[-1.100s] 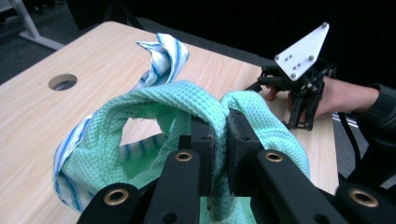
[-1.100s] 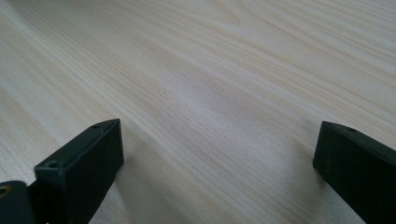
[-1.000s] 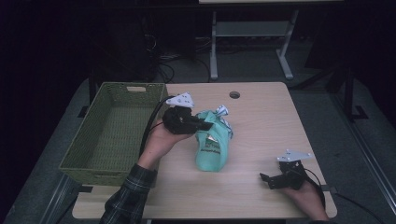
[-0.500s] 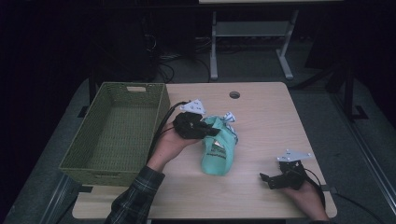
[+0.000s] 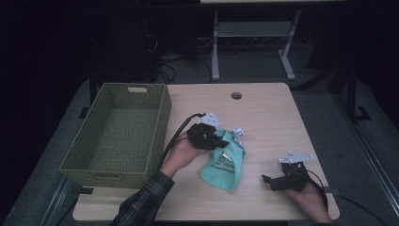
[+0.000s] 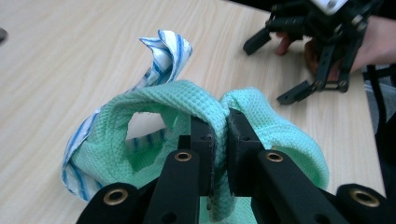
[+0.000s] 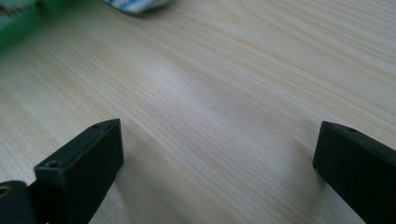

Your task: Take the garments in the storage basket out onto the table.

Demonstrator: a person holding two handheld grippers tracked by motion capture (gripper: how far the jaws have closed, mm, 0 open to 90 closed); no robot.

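Observation:
A mint-green cloth (image 5: 225,165) with a blue-and-white striped edge (image 6: 167,47) lies crumpled on the wooden table (image 5: 268,113), right of the basket. My left gripper (image 5: 217,140) is shut on a fold of the green cloth (image 6: 196,100), its jaws pinching the fabric (image 6: 220,140). My right gripper (image 5: 270,181) rests near the table's front right corner, open, with bare wood between its fingers (image 7: 88,158). The right gripper (image 6: 299,60) also shows far off in the left gripper view.
A green woven basket (image 5: 160,127) stands on the table's left side, nothing inside it. A round cable hole (image 5: 236,95) sits near the far edge. Beyond the table are a desk frame (image 5: 254,42) and cables on a dark floor.
My left hand has carried the cloth to the right and down toward the table's middle. The right gripper has stayed where it was.

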